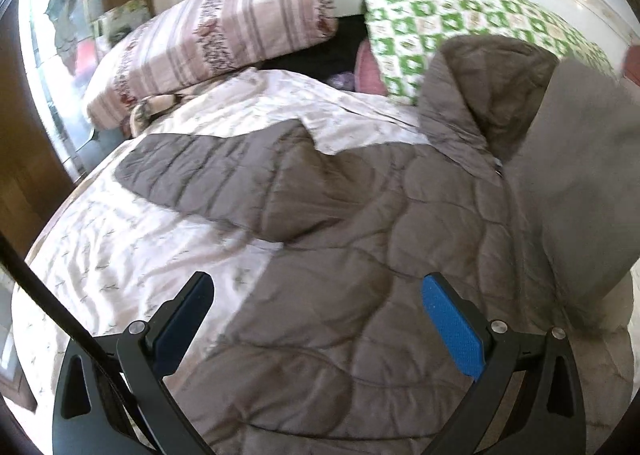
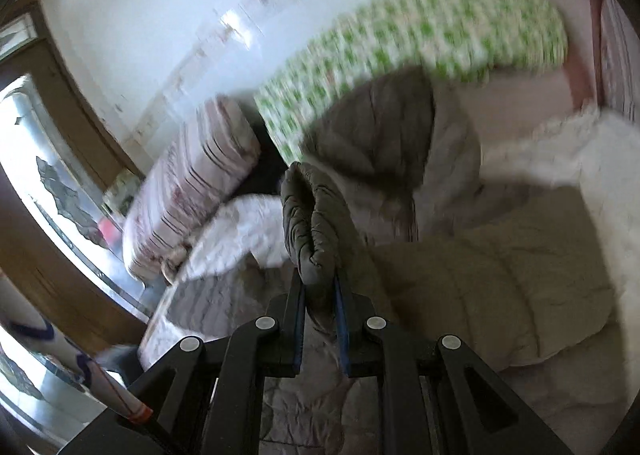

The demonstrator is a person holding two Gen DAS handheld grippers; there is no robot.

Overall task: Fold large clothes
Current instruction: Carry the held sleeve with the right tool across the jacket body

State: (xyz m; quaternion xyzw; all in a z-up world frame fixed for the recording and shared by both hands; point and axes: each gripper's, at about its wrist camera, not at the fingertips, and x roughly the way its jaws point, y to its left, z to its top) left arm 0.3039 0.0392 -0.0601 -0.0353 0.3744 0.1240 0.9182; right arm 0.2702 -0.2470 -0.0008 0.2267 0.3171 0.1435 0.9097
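Note:
A large grey-brown quilted hooded jacket [image 1: 360, 223] lies spread on the bed, one sleeve [image 1: 208, 175] stretched to the left, the hood [image 1: 488, 95] at the far right. My left gripper [image 1: 318, 295] is open and empty above the jacket's body. My right gripper [image 2: 320, 287] is shut on a bunched sleeve cuff [image 2: 308, 223] of the jacket and holds it lifted above the body [image 2: 480, 287]. The lifted fabric also shows at the right in the left wrist view [image 1: 580, 175].
A pale patterned bedsheet [image 1: 120, 255] covers the bed. A pink striped folded quilt [image 1: 208, 43] and a green-and-white patterned quilt [image 1: 460, 19] lie at the head of the bed. A wooden door frame [image 2: 60, 239] and a window stand at the left.

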